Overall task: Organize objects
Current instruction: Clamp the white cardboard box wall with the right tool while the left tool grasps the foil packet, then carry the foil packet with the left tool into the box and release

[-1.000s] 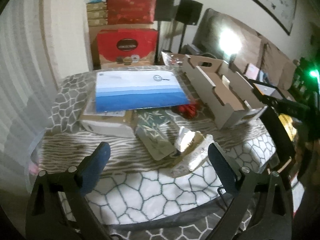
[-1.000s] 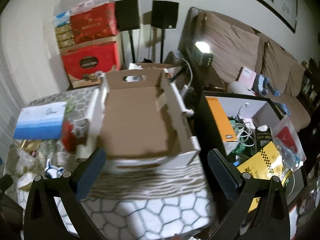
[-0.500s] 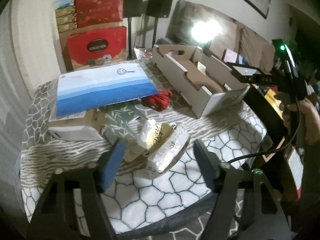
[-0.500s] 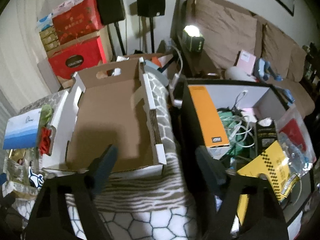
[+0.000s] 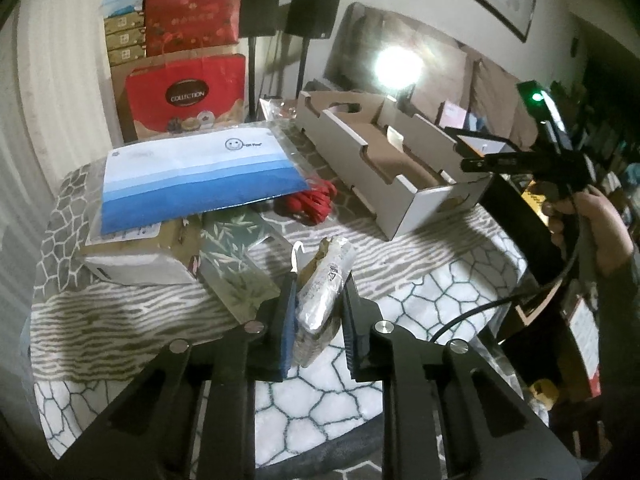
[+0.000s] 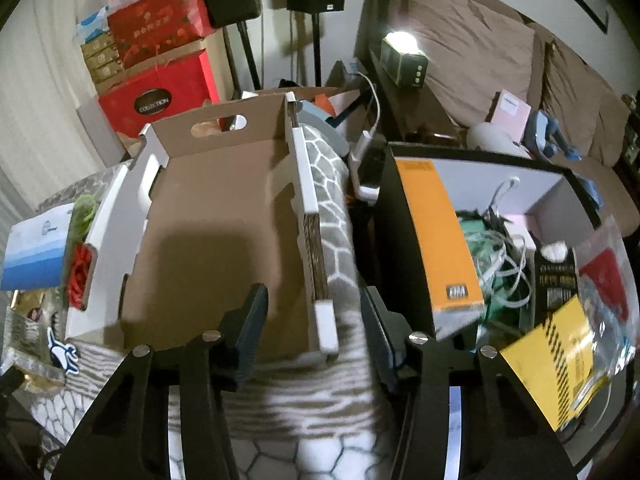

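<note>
A second ago both claws were spread wide; now we see the left gripper (image 5: 316, 312) closing onto the foil snack packet (image 5: 326, 284), pads pinching it just above the patterned tablecloth (image 5: 420, 304). The right gripper (image 6: 314, 330) is closing around the cardboard tray (image 6: 224, 240)'s near wall corner, pads not yet pressing. We judge the packet goes into the tray next.

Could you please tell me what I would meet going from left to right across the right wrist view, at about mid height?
Blue and white packet → red bundle → open cardboard box → orange box → tangle of white cables → yellow striped packet.
</note>
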